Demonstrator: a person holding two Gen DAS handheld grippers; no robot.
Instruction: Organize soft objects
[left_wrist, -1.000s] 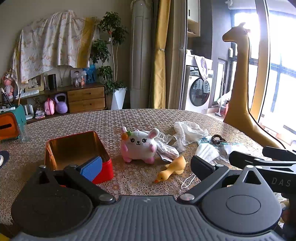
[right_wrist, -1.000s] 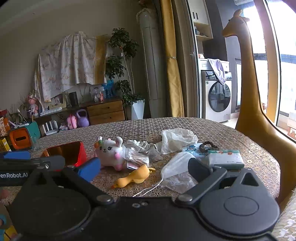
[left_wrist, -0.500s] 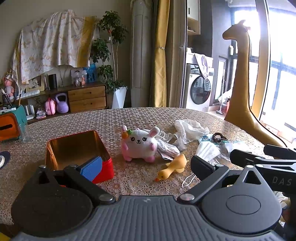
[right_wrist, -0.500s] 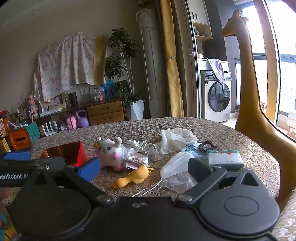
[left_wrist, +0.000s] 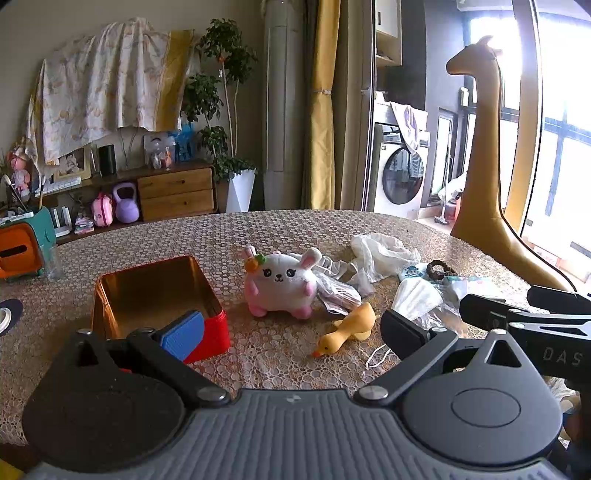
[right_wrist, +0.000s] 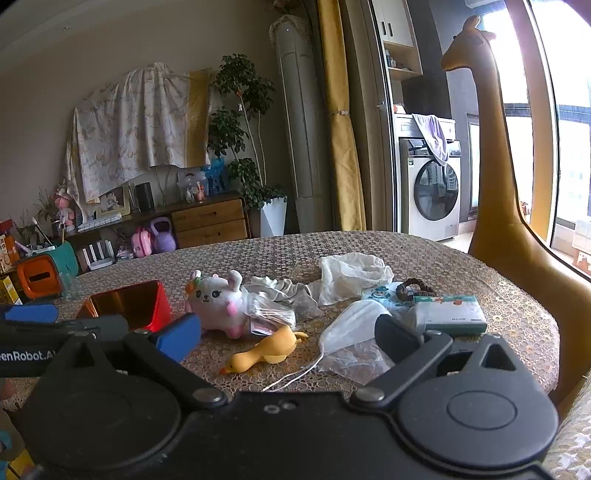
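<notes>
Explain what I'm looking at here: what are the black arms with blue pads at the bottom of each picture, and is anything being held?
There is no robot. A person holds a two-finger tool in each hand, with a wide-angle camera on each looking forward along its fingers. The black arms at the bottom of each picture are that tool's own fingers.

One picture comes from the left hand-held gripper, the other from the right hand-held gripper. Both are open and hold nothing. Each view also catches the other tool at its edge.

On the table lie a red tin with nothing visible in it, a white and pink plush bunny, a yellow duck toy, a face mask, crumpled white cloth, a dark hair tie and a tissue pack. Nothing is sorted into the tin yet.
</notes>
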